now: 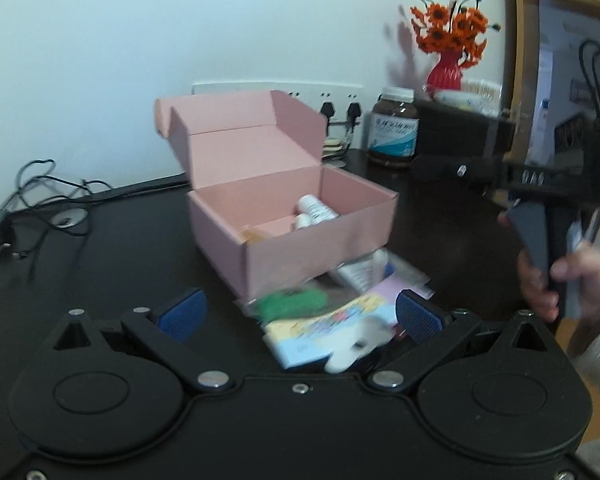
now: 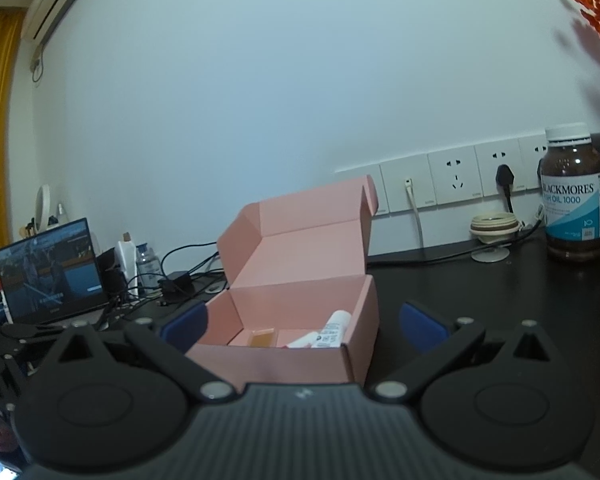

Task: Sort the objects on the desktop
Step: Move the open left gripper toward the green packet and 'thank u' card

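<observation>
An open pink cardboard box [image 1: 296,236] stands on the black desk, lid up, with white tubes [image 1: 316,210] inside. It also shows in the right wrist view [image 2: 300,320], with the tubes [image 2: 332,334]. In front of the box lies a pile: a green item in a clear bag [image 1: 296,300], a colourful card pack [image 1: 320,332] and a white piece [image 1: 356,344]. My left gripper [image 1: 300,316] is open, its blue pads either side of the pile. My right gripper [image 2: 304,326] is open and empty, just before the box. The right gripper's body [image 1: 540,216] shows at the right, held by a hand.
A brown fish oil bottle [image 2: 574,200] stands at the back right by wall sockets [image 2: 452,184]. A red vase of orange flowers [image 1: 448,68] sits on a dark box. Cables [image 1: 32,200] lie at the left. A laptop [image 2: 52,272] stands far left.
</observation>
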{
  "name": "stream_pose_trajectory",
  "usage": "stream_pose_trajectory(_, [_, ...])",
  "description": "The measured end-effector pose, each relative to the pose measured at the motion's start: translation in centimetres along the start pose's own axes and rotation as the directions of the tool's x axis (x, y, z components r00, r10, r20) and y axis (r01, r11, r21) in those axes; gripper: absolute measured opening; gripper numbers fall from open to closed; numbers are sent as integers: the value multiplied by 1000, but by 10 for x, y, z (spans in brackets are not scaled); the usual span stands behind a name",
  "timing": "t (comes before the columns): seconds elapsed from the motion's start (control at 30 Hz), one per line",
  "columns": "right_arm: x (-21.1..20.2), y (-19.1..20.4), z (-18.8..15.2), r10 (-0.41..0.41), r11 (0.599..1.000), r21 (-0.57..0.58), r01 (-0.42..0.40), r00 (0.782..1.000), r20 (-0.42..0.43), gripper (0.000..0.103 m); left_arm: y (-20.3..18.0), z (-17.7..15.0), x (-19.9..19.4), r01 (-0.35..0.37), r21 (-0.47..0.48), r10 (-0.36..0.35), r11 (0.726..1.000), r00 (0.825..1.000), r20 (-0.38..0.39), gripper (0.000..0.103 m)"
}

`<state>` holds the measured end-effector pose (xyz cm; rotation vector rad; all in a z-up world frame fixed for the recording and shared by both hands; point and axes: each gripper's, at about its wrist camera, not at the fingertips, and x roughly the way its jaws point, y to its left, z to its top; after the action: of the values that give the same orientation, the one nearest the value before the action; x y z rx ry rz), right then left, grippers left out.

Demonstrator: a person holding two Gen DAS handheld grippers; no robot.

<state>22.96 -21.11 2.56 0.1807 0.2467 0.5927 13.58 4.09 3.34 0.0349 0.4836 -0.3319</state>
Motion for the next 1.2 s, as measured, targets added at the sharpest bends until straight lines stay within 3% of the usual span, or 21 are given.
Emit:
stream_pose_trajectory(0.2, [0, -2, 0, 4, 1000, 12, -4, 1000, -1, 102, -9, 12, 16, -37, -4, 37, 999, 999, 2, 103])
stream_pose_trajectory(0.37, [0, 0, 0, 5, 1000, 2, -5, 1000, 1, 102, -8, 9, 23, -27, 30, 28, 999, 1000, -9, 103])
stream_pose_trajectory(0.6, [0, -1, 0, 8, 1000, 3, -8, 1000, 2, 102, -1, 9, 5, 21, 42, -26, 999, 994, 109, 103])
stream_pose_trajectory(0.67, [0, -2, -1, 9, 1000, 8, -9, 1000, 4, 102, 1, 11, 4, 40, 32, -43, 999, 993, 112, 103])
stream_pose_trajectory(0.83, [-1, -2, -1, 9, 1000, 9, -9, 1000, 9, 102, 7, 12, 13, 83, -12, -82, 997, 995, 53, 103])
stream_pose_trajectory(1.0, [-2, 0, -2, 10, 1000, 0, -10, 1000, 12, 102, 13, 12, 26, 53, -68, -54, 996, 998, -21, 103])
stream_pose_trajectory(1.2, [-2, -2, -2, 16, 1000, 5, -16, 1000, 16, 102, 8, 12, 31, -1, -24, 0, 1000, 999, -36, 103])
